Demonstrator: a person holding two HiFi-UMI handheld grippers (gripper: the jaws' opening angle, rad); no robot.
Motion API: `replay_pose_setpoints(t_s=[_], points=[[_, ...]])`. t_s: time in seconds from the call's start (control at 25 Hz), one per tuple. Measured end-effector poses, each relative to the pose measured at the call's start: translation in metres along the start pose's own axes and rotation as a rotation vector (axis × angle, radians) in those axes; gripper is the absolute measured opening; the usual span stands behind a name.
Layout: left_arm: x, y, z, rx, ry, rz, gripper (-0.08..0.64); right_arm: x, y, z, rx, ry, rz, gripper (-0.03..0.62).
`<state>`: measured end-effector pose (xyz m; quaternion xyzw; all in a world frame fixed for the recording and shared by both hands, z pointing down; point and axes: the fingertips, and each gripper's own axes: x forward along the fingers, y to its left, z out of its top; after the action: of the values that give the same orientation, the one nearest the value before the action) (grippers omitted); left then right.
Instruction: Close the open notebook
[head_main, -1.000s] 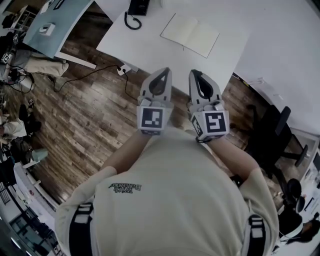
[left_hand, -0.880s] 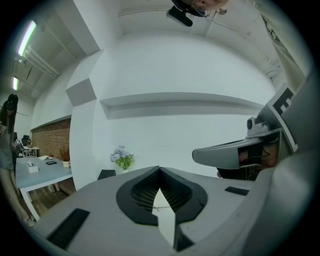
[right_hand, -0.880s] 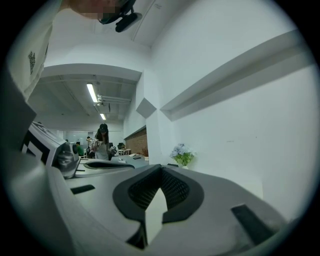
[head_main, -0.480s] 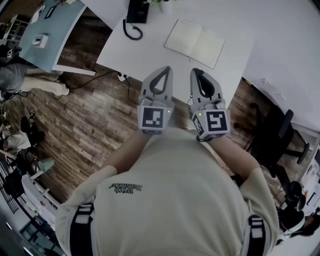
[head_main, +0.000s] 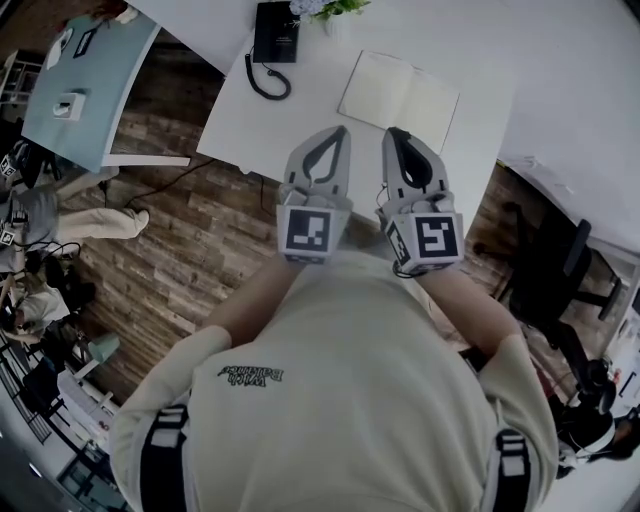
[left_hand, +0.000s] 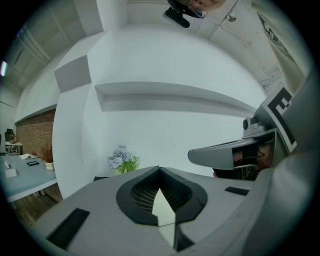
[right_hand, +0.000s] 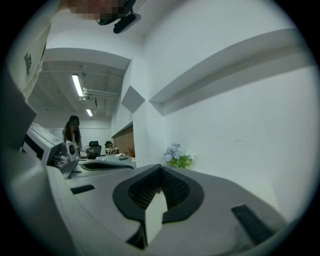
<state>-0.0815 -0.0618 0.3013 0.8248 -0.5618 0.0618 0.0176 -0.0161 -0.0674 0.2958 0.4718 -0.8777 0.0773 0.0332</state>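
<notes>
- Broadly, a dark wood-plank floor (head_main: 180, 250) fills the room beneath everything else.
- A large white table (head_main: 300, 110) stands ahead of the person, one corner pointing toward them.
- The person (head_main: 340, 400), in a beige shirt, stands just short of that table with both forearms stretched forward.
- A light blue table (head_main: 90, 70) sits off to the left, well apart from the white one.
- A black office chair (head_main: 545, 270) stands on the right, beside the white table.
- The left gripper (head_main: 340, 132) is held out level over the table's near edge. Its jaws are pressed together at the tips with nothing between them.
- The right gripper (head_main: 397, 132) sits just beside it, parallel. Its jaws are likewise together and empty.
- The notebook (head_main: 400, 95) lies open and flat on the white table, cream pages up. It is just ahead of the right gripper and touched by neither gripper.
- A black telephone (head_main: 272, 30) with a coiled cord rests at the table's far left.
- A small bunch of pale flowers (head_main: 325, 8) with green leaves stands at the far edge, between telephone and notebook.
</notes>
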Motion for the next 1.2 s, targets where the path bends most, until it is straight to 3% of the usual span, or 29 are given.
replay_pose_setpoints(t_s=[0.92,1.04,1.2], points=[[0.022,0.016,-0.031,-0.033,0.084,0.098,0.012,0.045,-0.002,-0.024,-0.026,0.112,0.135,0.003],[0.031,0.023,-0.039,-0.046,0.096,0.105,0.012,0.059,-0.003,-0.030,-0.013,0.131,0.160,0.060],[0.044,0.036,-0.055,-0.064,0.120,0.112,0.013,0.078,-0.005,-0.042,-0.045,0.153,0.160,0.060]])
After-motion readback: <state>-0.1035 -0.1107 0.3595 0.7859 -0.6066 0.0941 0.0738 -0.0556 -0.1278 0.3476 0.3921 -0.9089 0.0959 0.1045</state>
